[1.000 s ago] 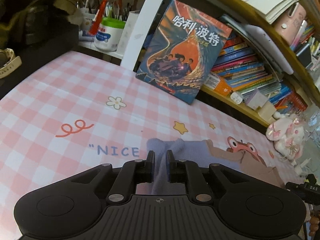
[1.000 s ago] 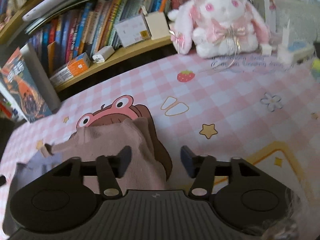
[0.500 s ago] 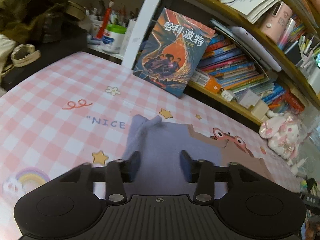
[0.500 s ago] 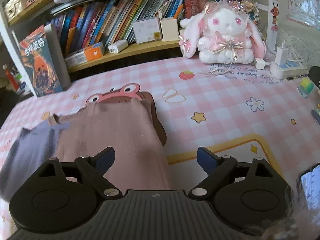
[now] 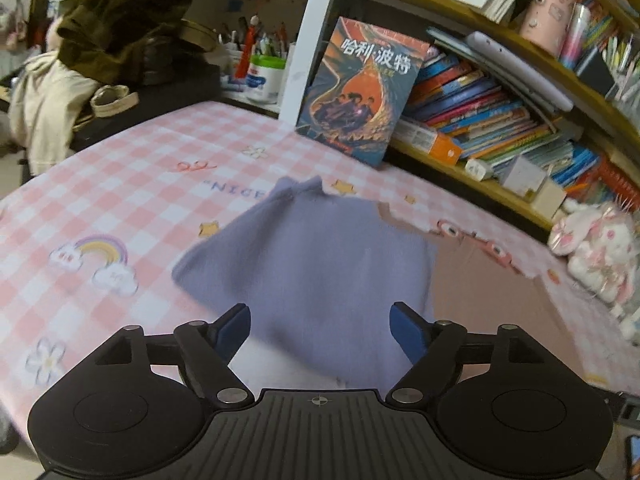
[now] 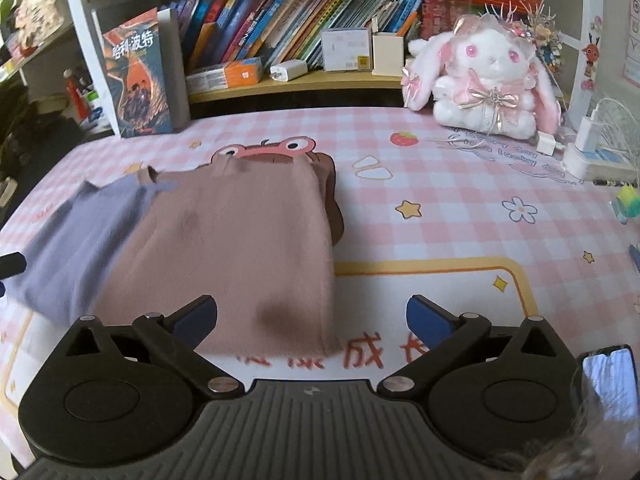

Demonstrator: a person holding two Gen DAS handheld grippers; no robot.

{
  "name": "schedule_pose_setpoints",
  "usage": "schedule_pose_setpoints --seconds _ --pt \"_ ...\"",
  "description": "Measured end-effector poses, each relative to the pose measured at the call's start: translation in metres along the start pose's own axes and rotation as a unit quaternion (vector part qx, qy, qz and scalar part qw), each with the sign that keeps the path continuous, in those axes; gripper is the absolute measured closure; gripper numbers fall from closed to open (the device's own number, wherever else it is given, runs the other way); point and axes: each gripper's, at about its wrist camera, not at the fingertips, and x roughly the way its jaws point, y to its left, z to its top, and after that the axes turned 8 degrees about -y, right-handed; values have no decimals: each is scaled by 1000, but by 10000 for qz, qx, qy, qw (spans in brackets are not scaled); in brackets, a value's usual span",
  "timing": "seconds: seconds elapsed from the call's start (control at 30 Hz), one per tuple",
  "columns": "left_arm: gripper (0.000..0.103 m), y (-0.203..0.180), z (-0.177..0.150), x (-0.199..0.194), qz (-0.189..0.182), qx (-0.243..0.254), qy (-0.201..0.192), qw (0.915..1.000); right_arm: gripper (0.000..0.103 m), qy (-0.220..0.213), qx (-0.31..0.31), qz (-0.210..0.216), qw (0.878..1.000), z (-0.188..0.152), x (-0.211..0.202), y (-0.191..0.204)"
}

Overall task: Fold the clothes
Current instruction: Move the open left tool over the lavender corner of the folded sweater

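1. A folded garment, its lavender half (image 5: 320, 264) to the left and its dusty-pink half (image 6: 240, 248) to the right, lies flat on the tabletop (image 6: 460, 216), which is covered in a pink-and-white checked mat printed with stars, flowers and a rainbow.
2. The lavender half overlaps the pink half's left edge; the pink half covers part of a cartoon frog print (image 6: 272, 148) on the mat.
3. The left tongs (image 5: 320, 326) hang released above the near edge of the lavender half, blue-padded fingers spread wide and grasping nothing.
4. The right tongs (image 6: 312, 316) hang released above the near edge of the pink half, fingers likewise wide apart and empty.
5. Motion blur softens the cloth in both wrist views, so its finer creases cannot be told.
6. A Harry Potter book (image 5: 360, 88) stands upright at the far edge of the tabletop, leaning against a white shelf post (image 5: 308, 36).
7. Rows of books (image 6: 280, 28) fill the wooden shelf behind.
8. A white-and-pink plush rabbit (image 6: 484, 80) sits on the tabletop at the far right, near a charger and power strip (image 6: 592, 152).
9. A phone (image 6: 608, 376) shows at the lower right of the right wrist view.
10. A pile of dark and cream clothing (image 5: 100, 52) sits off the tabletop's far left side.
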Motion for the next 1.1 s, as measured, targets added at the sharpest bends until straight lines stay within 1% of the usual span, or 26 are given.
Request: schedule_pose_setpoints --seconds 0.1,0.2,0.4,0.57,0.7,0.8,0.93,1.03,1.1 --pt "23 -8 -11 -7 144 22 69 9999 0 32 -67 49 10000 -5 -4 -8" --pt "22 -13 -17 -14 184 -14 109 9998 0 65 -153 138 9998 -10 -7 -12" --pt "21 -18 -22 -23 247 -27 133 9996 0 100 -234 311 9992 -15 -14 -17" --pt "20 -16 -24 -23 282 -19 289 9992 0 157 -243 351 9990 -17 -14 -14" --pt "20 -11 -23 -17 246 -16 375 9990 0 180 -226 328 9990 -16 -13 -9" --pt "20 -5 -20 -6 189 -92 527 9984 0 181 -200 275 9993 -15 -13 -5" --pt "19 3 -16 7 -38 -194 711 9973 0 180 -134 234 9995 -14 -12 1" --pt "19 9 -15 14 -108 -236 813 9964 0 255 -59 205 9994 -15 -9 6" --pt "19 15 -13 19 -165 -350 859 9956 0 245 -22 125 9996 -14 -8 8"
